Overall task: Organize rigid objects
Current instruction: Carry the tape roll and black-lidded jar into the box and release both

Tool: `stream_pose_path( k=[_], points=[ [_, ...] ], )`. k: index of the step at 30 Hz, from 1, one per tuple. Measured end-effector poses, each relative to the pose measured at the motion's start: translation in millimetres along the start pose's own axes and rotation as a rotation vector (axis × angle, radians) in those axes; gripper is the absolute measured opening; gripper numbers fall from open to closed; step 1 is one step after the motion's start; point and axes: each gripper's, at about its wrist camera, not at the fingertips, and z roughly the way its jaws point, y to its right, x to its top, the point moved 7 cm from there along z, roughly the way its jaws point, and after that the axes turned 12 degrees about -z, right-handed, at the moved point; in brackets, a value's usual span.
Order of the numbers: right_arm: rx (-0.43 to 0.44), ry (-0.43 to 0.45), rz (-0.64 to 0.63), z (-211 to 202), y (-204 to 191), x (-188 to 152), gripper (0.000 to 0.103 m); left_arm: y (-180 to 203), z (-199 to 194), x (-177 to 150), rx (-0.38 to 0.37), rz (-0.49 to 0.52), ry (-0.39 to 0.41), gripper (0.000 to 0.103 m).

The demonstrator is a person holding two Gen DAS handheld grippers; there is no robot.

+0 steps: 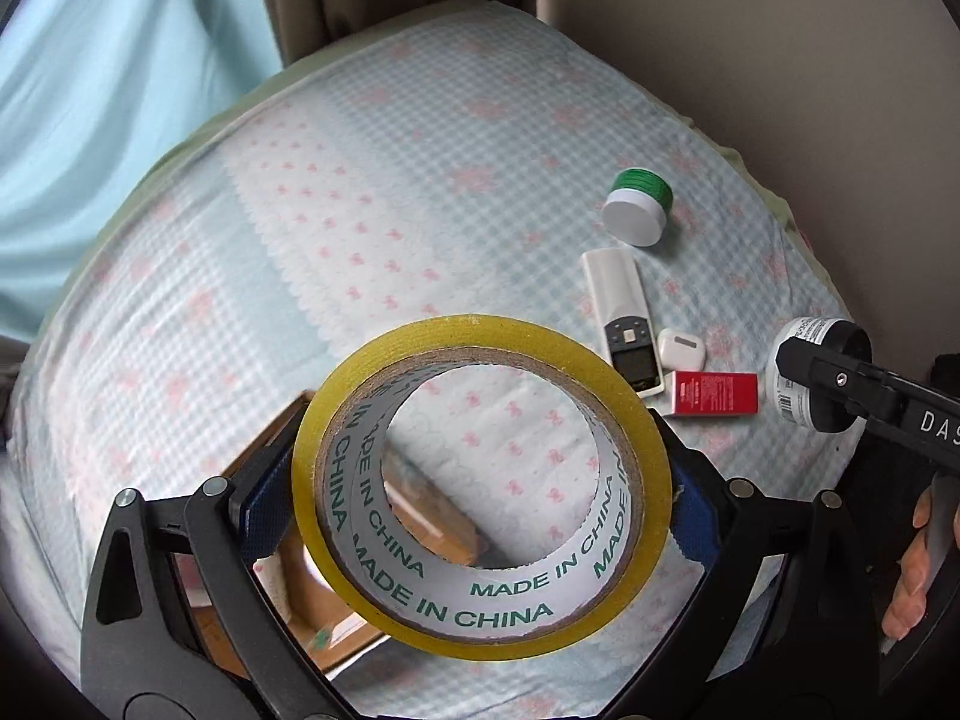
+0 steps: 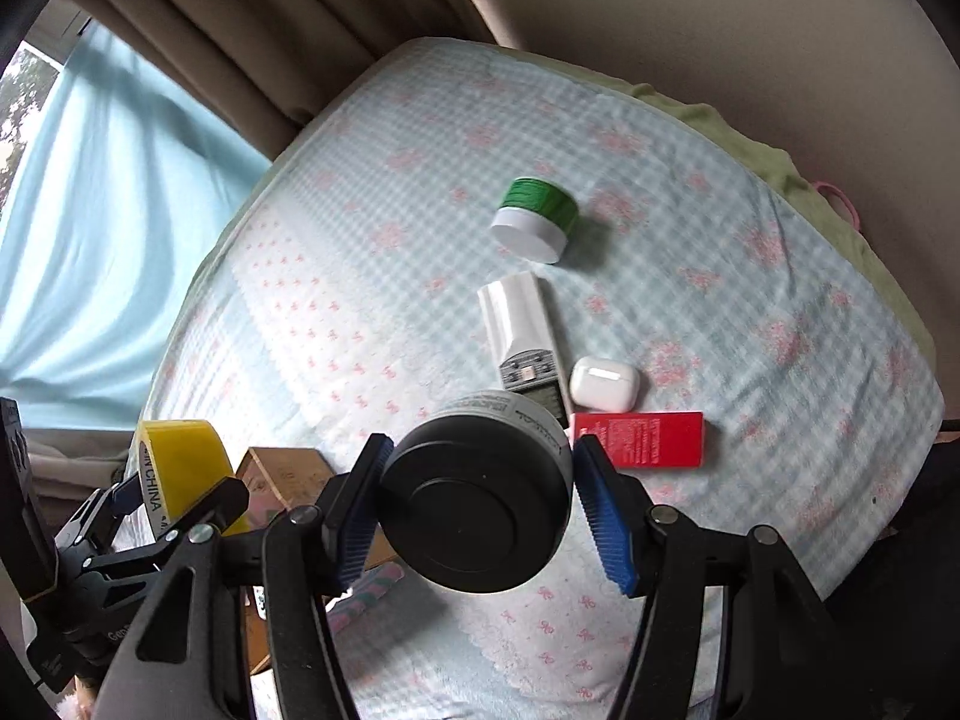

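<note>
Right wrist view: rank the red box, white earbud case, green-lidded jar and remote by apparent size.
1. remote, partly hidden by the held black jar
2. red box
3. green-lidded jar, close to the box, unsure
4. white earbud case

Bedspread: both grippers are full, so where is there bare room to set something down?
The bedspread lies bare left of the remote and green-lidded jar, out to the curtain side. Another bare strip runs right of the red box. It is crowded where remote, earbud case and red box cluster, and around the cardboard box.
</note>
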Motion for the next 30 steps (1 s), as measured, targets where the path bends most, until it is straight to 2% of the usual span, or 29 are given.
stream_pose_path(
  k=[7,15,21,30],
  points=[
    [0.081,-0.011,-0.142,-4,-96,-24,0.057,-99,-45,-51,0.057,-0.155,0.041,0.098],
    [0.149,-0.077,-0.265,22,-186,-62,0.057,-202,-67,-110,0.127,-0.311,0.052,0.098],
    [0.179,-0.145,-0.336,56,-232,-82,0.057,-253,-51,-144,0.148,-0.399,0.012,0.098],
    [0.122,-0.251,-0.418,122,-257,-92,0.057,-284,10,-182,0.152,-0.489,-0.097,0.098]
  ],
)
